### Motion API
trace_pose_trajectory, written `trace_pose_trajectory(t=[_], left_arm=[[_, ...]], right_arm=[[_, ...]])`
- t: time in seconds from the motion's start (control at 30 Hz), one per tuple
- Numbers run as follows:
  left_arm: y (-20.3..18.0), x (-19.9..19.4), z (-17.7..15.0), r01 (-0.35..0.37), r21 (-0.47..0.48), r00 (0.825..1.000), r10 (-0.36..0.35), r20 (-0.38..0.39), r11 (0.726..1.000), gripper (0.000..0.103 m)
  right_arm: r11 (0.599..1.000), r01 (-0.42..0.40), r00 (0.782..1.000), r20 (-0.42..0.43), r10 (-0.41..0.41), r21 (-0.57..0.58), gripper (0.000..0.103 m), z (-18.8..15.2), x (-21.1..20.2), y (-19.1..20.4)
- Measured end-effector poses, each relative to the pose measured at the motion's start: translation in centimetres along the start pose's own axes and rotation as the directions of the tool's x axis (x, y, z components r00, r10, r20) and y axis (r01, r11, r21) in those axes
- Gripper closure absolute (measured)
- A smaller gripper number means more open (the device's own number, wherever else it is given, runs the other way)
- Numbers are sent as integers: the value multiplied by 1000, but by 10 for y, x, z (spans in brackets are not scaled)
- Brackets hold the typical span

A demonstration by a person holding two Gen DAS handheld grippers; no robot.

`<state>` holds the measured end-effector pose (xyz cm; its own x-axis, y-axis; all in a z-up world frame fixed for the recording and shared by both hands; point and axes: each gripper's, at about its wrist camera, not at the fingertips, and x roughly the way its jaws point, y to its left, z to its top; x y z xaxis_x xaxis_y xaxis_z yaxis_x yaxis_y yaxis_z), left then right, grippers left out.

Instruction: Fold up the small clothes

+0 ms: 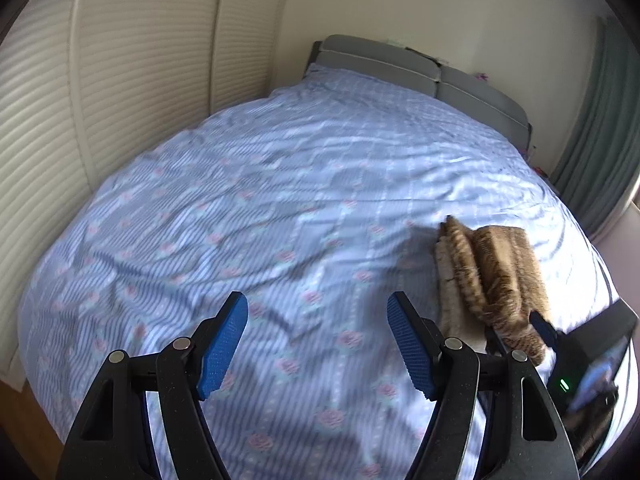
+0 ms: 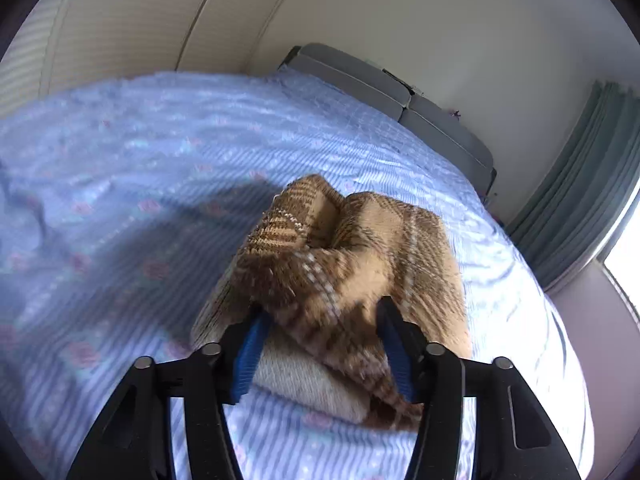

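Garment [image 2: 352, 256] between right gripper [image 2: 324, 344] jaws.

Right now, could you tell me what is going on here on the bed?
A person with two handheld grippers is folding a brown plaid garment on a bed with a blue floral sheet. The right gripper straddles the bunched garment, its blue pads against the fabric; a firm clamp cannot be confirmed. The left gripper hangs open over bare sheet, holding nothing.

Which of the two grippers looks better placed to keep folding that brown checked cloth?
Right: the right hand-held gripper has its fingers around the brown checked cloth; the left hand-held gripper hangs open over bare bedsheet.
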<state>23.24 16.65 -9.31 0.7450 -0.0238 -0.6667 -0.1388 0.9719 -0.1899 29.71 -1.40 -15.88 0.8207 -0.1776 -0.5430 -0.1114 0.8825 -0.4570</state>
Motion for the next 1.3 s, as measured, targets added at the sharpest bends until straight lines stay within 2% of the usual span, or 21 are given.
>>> trace_pose_trajectory(t=[0.07,0.17,0.33,0.37,0.43,0.47,0.6,0.7,0.8,0.9,0.97,1.0,1.07,1.2,1.3], left_arm=[[-15,1,5,30,28,1000,-30,2,999,31],[-43,8,11,117,68,993,-116,-13,991,31],[-103,34,17,276,136,960,-267,-84,951,32],[-114,38,16,301,150,953,-289,-95,942,34],[-139,47,14,345,184,937,-327,-125,920,45],[-151,54,11,359,207,931,-334,-148,910,46],[-177,76,1,374,259,922,-328,-204,890,51],[-179,93,-6,347,275,929,-288,-232,897,54],[-171,104,-9,330,246,929,-268,-254,911,69],[-162,112,-9,352,193,914,-292,-280,916,75],[-160,112,-11,359,190,912,-300,-279,914,77],[-160,111,-13,355,196,915,-296,-275,914,79],[-157,110,-17,352,195,917,-295,-269,915,80],[-149,112,-31,343,188,917,-284,-280,920,82],[-151,111,-38,328,205,924,-268,-272,922,82]], right_arm=[[997,-49,999,14,48,65,45,-8,-15,-15],[978,-107,994,32,103,177,42,-21,-29,-40],[930,-131,991,25,130,344,42,-56,-37,-96],[921,-130,991,16,133,368,42,-60,-35,-105],[902,-128,990,-2,142,411,42,-70,-27,-123],[893,-128,989,-11,147,432,42,-76,-22,-132],[858,-150,983,-19,183,490,42,-95,-6,-150],[836,-210,969,-5,247,507,42,-106,6,-150],[838,-256,957,6,289,482,42,-109,13,-146],[855,-254,959,0,285,453,43,-105,22,-138],[867,-234,961,-31,275,441,56,-103,34,-135],[853,-270,950,-20,312,447,67,-103,38,-135],[843,-279,947,-14,321,460,70,-104,41,-137],[817,-301,938,0,346,492,84,-116,42,-147],[812,-307,932,-17,362,496,86,-126,46,-147]])
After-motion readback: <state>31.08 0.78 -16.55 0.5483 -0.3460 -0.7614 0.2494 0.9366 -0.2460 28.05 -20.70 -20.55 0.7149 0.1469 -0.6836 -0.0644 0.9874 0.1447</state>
